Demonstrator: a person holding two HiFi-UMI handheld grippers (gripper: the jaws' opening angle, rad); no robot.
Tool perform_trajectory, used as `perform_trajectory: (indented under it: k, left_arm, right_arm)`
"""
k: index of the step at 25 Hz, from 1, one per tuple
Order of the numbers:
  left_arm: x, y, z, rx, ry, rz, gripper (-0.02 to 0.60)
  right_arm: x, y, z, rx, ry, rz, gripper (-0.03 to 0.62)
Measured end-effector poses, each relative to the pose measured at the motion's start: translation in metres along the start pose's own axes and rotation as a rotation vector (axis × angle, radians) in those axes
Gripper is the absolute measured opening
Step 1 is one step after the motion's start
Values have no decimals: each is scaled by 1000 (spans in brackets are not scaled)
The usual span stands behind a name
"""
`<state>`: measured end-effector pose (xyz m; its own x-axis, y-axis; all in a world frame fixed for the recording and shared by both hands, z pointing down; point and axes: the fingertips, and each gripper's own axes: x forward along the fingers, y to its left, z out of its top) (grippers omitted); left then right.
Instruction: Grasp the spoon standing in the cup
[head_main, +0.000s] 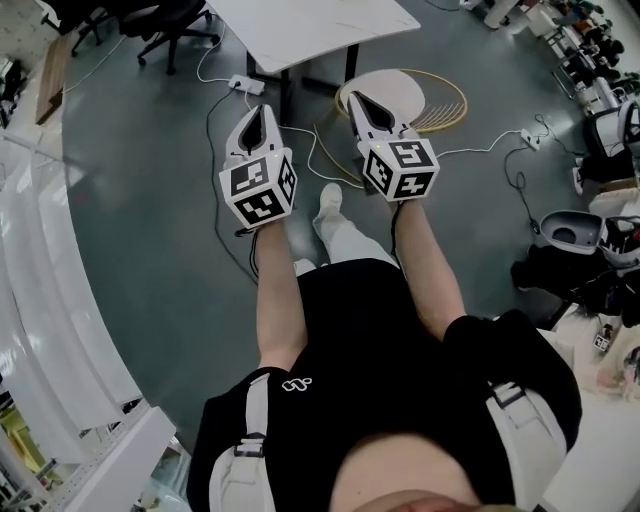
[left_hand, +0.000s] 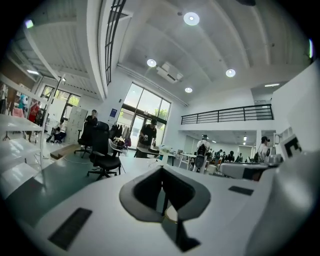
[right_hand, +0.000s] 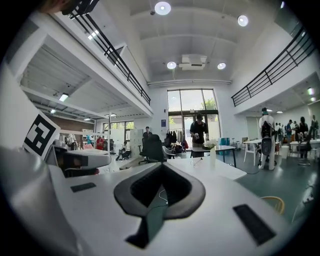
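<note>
Head view: both grippers shut and empty, no spoon in sight

Neither the spoon nor the cup can be made out in any of the three views. In the right gripper view a slim white thing (right_hand: 212, 156) stands on a white table (right_hand: 220, 170) just right of 12 o'clock. It is too small to tell what it is.

In the head view the left gripper (head_main: 262, 110) sits at 11 o'clock from the middle and the right gripper (head_main: 357, 100) at 1 o'clock. They are side by side, apart, and both point away from the person. Each gripper view shows its own jaws closed together with nothing between them. The left marker cube (head_main: 258, 185) and the right marker cube (head_main: 400, 167) face up toward the camera. Two bare forearms run back toward 6 o'clock, to a black shirt (head_main: 370, 340).

Under the grippers lies a grey-green floor (head_main: 150, 200). A shoe (head_main: 328, 200) shows between the forearms, near the middle. A thin cable (head_main: 312, 150) runs across the floor between the grippers, and a power strip (head_main: 245, 84) lies just beyond the left one. A round white disc (head_main: 395, 88) ringed by yellow hoops (head_main: 450, 100) lies beside the right gripper's tip at 1 o'clock. A white tabletop (head_main: 310, 30) fills the 12 o'clock edge, and a black office chair (head_main: 165, 25) stands at 11 o'clock.

In the left gripper view another black chair (left_hand: 102, 150) stands at 9 o'clock.
</note>
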<state>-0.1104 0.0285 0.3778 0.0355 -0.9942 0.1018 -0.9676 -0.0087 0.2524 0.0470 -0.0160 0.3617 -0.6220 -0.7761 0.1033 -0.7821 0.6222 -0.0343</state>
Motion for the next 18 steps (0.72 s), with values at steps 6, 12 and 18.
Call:
perform_trajectory:
  k: [6, 12, 18]
  left_arm:
    - [13, 26, 6, 14, -2, 48, 13]
    - [35, 37, -7, 15, 39, 56, 13]
    - [82, 21, -25, 27, 100, 22, 13]
  right_arm:
    - [31, 5, -3, 15, -2, 42, 6]
    - [56, -1, -14, 42, 7, 54, 6]
    - [77, -48, -28, 89, 30, 2, 6]
